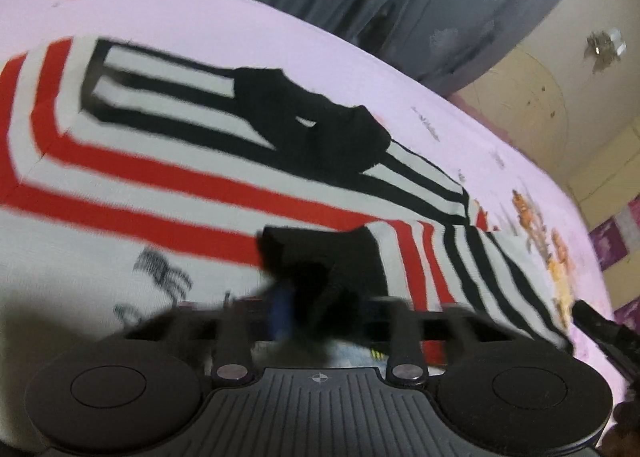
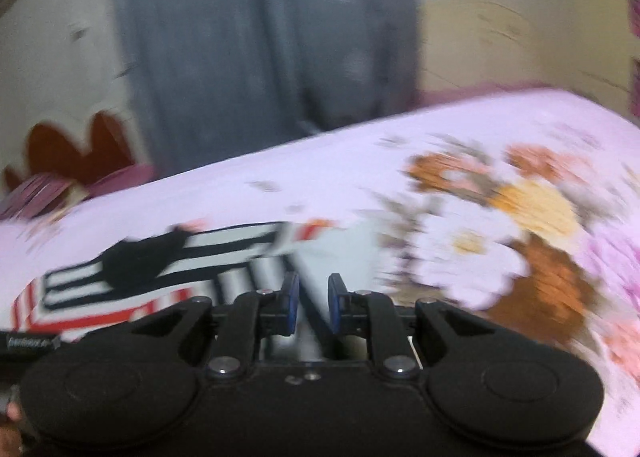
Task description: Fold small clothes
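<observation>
A small striped garment lies spread on the pink bedsheet, red and white in the body, black and white at the sleeves. My left gripper is shut on a black edge of it, lifted and folded over near the lower middle. In the right wrist view the same garment lies to the left, heavily blurred. My right gripper stands with its blue pads a little apart; a pale fabric edge shows in the gap, and no pad presses on it.
The flowered sheet runs on to the right of the garment. A grey curtain hangs behind the bed, with a cream wall beside it and a brown headboard at far left. A black gripper part shows at the right edge.
</observation>
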{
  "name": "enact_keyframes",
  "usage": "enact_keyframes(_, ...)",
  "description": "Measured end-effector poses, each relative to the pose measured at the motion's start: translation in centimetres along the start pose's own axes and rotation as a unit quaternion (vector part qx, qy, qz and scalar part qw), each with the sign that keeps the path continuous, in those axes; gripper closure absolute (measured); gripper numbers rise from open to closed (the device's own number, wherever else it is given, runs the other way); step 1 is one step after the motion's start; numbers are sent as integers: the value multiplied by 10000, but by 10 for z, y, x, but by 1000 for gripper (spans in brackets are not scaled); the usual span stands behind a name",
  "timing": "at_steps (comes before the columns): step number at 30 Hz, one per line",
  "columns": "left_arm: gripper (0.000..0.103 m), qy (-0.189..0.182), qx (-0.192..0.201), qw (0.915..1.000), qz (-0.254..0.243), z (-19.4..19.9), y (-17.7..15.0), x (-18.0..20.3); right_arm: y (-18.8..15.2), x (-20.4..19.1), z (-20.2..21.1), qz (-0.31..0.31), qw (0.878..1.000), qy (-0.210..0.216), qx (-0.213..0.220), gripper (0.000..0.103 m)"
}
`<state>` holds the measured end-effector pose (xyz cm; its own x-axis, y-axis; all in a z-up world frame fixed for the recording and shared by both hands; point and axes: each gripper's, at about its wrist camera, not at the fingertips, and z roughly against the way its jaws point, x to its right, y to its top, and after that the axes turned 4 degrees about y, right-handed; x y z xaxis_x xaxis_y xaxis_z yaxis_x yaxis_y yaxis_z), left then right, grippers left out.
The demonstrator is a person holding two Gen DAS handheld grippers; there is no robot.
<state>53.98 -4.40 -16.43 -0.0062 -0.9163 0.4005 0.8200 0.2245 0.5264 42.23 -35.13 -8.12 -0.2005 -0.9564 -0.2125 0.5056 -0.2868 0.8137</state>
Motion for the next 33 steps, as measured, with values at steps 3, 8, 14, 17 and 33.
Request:
enact_keyframes(3, 97, 121, 578, 9977, -323, 26, 12, 4, 0, 30, 1, -438, 9989, -171, -53, 87)
enact_keyframes(8, 97, 910, 966, 9858, -1027, 49, 22, -12, -4, 45, -5, -630, 9978, -120, -161, 86)
enact_keyframes(14, 97, 1018, 679, 9880, -942, 29, 10, -23, -18, 30, -18, -422, 9964, 295, -674, 78)
enact_keyframes(17, 97, 1006, 798, 9887, -770, 33, 6, -23, -24, 25, -28, -339, 9941, 442, -936, 76)
enact_keyframes(33, 49, 1021, 964, 9888, -514, 36, 18, -49, 29, 35, -86, -574, 9918, 976, -597, 61)
